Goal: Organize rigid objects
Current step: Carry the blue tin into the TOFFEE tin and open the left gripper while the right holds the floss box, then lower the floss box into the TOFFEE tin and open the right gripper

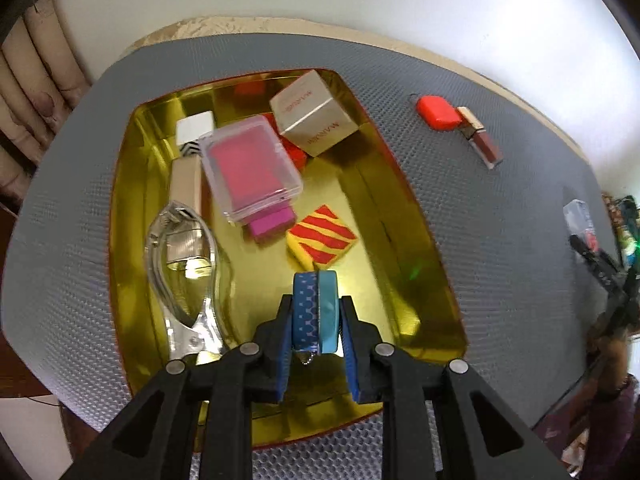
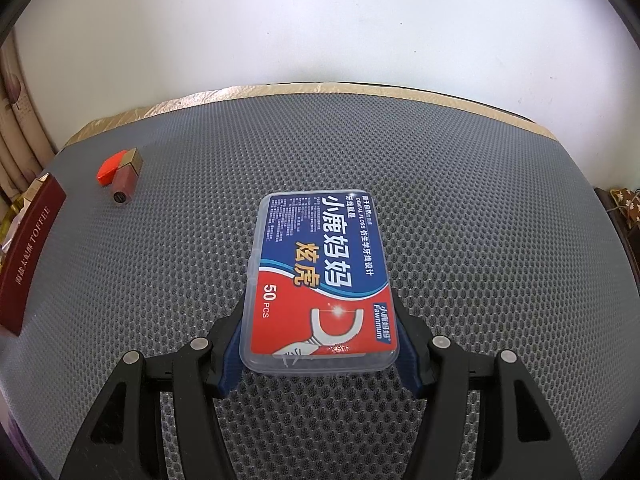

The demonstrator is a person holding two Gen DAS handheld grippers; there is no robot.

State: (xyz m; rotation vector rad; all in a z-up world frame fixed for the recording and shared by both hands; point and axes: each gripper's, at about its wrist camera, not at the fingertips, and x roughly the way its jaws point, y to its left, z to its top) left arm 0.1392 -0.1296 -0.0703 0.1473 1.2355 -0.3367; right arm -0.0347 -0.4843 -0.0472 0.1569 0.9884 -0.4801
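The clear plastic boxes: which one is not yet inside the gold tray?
The dental floss box, blue and red label, sits on the grey mat between the right tool's fingers. The box with pink contents already lies in the gold tray.

Tape rolls (image 1: pixel 316 312) over tray (image 1: pixel 132 216) (holding boxes); floss box (image 2: pixel 324 276) on mat (image 2: pixel 480 220), right.

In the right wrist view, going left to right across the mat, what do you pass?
Dark red toffee box → orange-red case → lip gloss tube → dental floss box, clamped in the right tool.
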